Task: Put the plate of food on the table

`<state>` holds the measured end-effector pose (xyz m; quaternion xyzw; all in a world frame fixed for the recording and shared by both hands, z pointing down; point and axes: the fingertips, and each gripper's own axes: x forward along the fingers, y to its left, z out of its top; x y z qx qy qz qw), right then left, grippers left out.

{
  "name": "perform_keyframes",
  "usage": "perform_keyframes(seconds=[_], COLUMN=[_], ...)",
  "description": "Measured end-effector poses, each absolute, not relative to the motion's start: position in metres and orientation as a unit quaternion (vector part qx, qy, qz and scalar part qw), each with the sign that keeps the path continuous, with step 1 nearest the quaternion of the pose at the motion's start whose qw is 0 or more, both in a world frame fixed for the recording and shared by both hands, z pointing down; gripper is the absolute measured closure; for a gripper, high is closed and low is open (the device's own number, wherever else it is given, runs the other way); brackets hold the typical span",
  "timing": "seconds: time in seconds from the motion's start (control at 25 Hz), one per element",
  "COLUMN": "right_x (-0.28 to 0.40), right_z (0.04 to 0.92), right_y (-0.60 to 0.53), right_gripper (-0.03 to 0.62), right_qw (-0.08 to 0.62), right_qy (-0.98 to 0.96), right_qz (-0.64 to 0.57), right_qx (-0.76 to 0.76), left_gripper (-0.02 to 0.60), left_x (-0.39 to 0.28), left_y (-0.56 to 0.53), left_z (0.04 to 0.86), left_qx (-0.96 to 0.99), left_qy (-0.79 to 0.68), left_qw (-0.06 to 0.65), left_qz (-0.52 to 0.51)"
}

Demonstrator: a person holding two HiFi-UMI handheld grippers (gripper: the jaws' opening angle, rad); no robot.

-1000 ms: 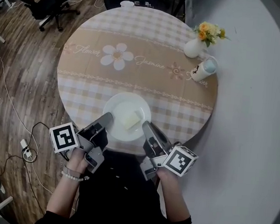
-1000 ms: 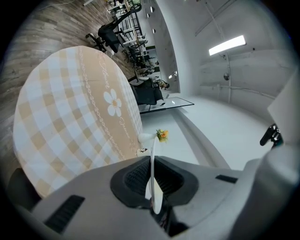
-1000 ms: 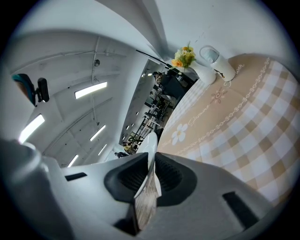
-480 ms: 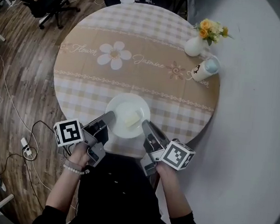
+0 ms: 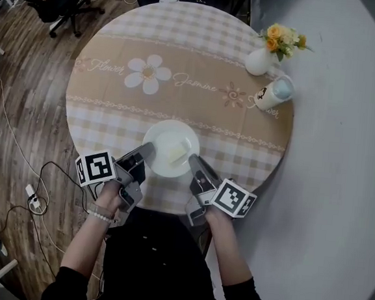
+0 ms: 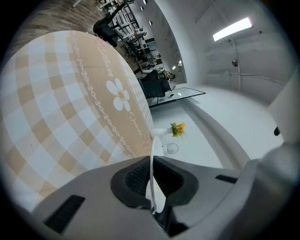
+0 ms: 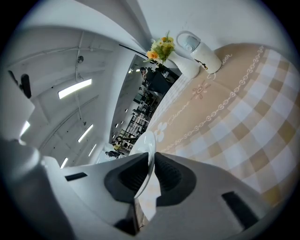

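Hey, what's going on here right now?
A person holds a white plate by its rim, left claw on one side, right claw on the other, both shut on it. A pale piece of food lies on it. The plate is over the near edge of the table; a vase and cup stand at the far right.

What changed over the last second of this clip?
The plate, with its pale piece of food, went forward, farther in from the table's near edge, carried by the left gripper and right gripper. Both stay clamped on its rim. The vase of flowers and cup stand as before.
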<state>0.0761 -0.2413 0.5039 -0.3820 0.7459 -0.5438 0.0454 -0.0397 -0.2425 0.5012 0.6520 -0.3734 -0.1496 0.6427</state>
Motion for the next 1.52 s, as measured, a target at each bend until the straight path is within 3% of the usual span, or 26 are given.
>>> perform_keyframes(seconds=[1.52], right_x=[0.084], right_z=[0.632], right_y=[-0.303], right_gripper=[0.569], right_qw=[-0.041], right_qy=[0.680], right_qz=[-0.586], right_qx=[-0.439], left_gripper=[0.569], left_x=[-0.036], left_y=[-0.311], left_z=[0.622], left_qx=[0.644], left_qy=[-0.406], left_qw=[0.644], left_qz=[-0.078])
